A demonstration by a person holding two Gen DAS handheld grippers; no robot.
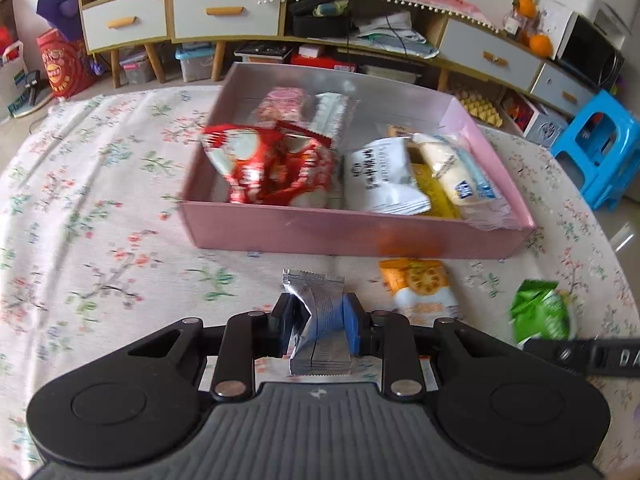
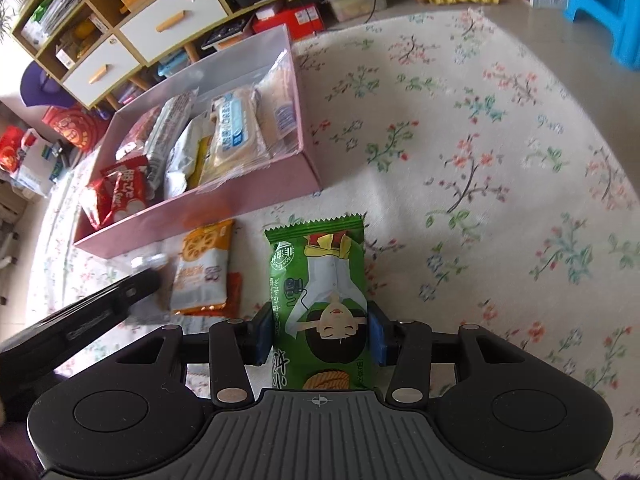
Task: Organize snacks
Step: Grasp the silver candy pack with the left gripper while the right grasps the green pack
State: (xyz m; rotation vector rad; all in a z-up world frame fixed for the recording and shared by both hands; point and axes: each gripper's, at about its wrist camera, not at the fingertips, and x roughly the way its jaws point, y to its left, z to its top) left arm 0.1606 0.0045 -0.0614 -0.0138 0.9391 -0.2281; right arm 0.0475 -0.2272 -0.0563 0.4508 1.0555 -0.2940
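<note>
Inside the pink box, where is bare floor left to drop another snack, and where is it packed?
Pink box: bare floor shows only along the far wall, behind the white packet. The red bag fills the near left corner; packets crowd the right. Outside, an orange packet lies at the front wall.

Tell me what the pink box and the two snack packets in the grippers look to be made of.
Pink box: probably coated cardboard, with thin flat walls, sharp folded corners and a slight sheen.
Silver packet in the left gripper: metallised foil film, shiny and creased, with a serrated seal.
Green packet in the right gripper: glossy printed plastic film with a zigzag-cut end.
</note>
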